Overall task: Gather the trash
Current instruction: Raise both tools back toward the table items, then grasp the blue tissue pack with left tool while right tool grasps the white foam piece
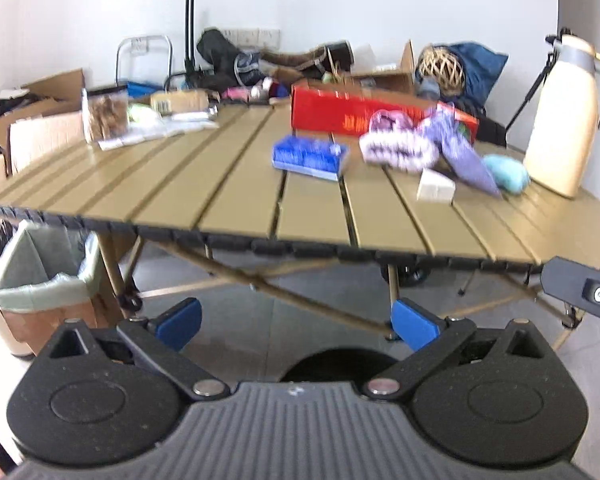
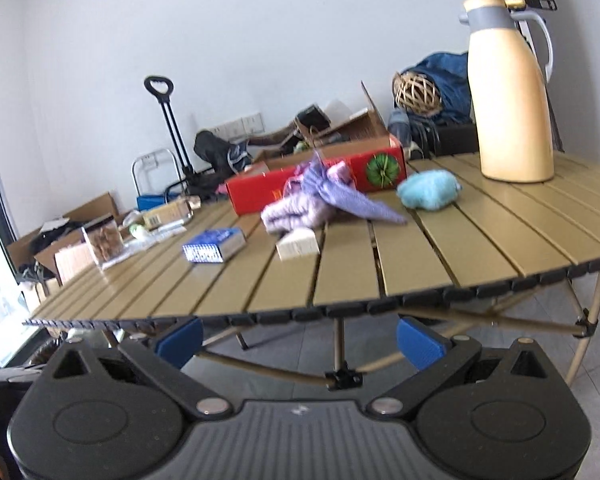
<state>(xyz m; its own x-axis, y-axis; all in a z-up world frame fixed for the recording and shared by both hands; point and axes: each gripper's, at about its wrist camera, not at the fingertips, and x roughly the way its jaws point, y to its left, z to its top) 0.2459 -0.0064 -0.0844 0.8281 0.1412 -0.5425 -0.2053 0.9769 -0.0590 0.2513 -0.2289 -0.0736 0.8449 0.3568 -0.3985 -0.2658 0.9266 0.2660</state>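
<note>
Left gripper at lower centre of left view, blue pads spread wide, empty, below near edge of slatted table. Right gripper likewise wide, empty, lower centre of right view. Lined bin at lower left under table edge. On table, centre to right: blue box, small white box, purple wrappers, red carton, cream jug far right.

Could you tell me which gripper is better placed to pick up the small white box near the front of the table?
Probably the right. The small white box lies nearly straight ahead of the open right gripper; from the open left gripper it sits off to the right. Both hang empty below the table edge.
</note>
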